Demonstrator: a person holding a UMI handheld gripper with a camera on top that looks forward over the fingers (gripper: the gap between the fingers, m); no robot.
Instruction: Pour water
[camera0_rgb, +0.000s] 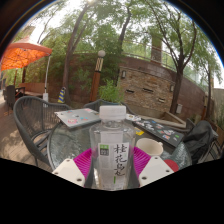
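Gripper (112, 172): I saw its two fingers, one at either side of the bottle, their light pads (72, 167) turned inward toward it.

Finger state: I read both pads as pressing the bottle's sides, so the fingers were clamped on it; no gap showed at either side.

Bottle: a clear plastic bottle with a white screw cap (113, 146) stood upright between the fingers, filling the space between them.

Label: a white and green paper label with dark printed characters (115, 160) wrapped the bottle's lower body, level with the pads.

Table: a round glass-topped table with a dark metal rim (65, 143) lay under and just beyond the fingers.

Flat item: a pale, flat rectangular object (78, 117) lay on the table beyond the left finger; I could not tell what it was.

Cup: a small white cup-like vessel (148, 146) sat just beside the right finger, close to the bottle; its contents I could not make out.

Chair: a dark metal mesh garden chair (30, 122) stood beyond the left finger, at the table's edge.

Background: a stone wall (150, 88), tall green trees (95, 35) and an orange-red parasol (22, 55) stood well beyond the fingers.
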